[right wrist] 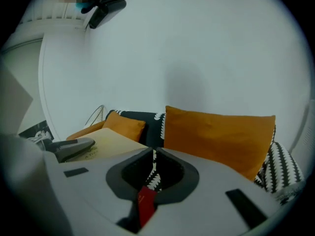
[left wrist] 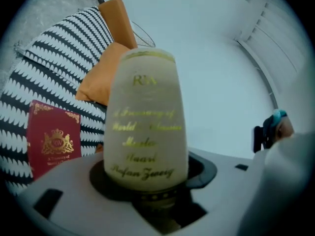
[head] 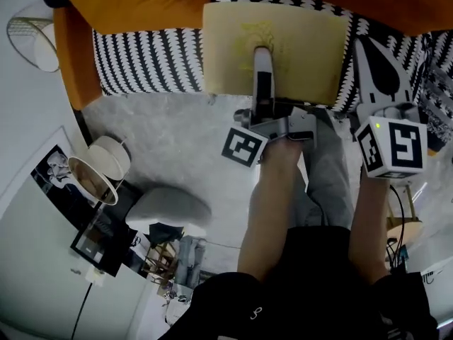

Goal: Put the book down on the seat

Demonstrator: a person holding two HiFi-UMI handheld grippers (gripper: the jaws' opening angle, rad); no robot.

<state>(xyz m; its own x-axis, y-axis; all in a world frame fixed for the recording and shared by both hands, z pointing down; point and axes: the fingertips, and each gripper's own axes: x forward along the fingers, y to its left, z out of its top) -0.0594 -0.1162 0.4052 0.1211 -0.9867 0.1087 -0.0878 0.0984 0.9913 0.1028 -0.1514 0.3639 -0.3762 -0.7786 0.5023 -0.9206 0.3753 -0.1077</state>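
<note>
Here's the seat [head: 148, 59], black-and-white zigzag cover, with an orange cushion [head: 134, 2] along its back. The cream book [head: 304, 55] with gold lettering lies flat over the seat's front edge; whether it touches the cover, I can't tell. The left tongs [head: 262, 59] are clamped on it, one jaw across the top cover, spine facing back toward the hand. Just to the right, the right tongs [right wrist: 153, 154] are pressed together with nothing in them. A small red book [left wrist: 51, 141] lies on the seat.
</note>
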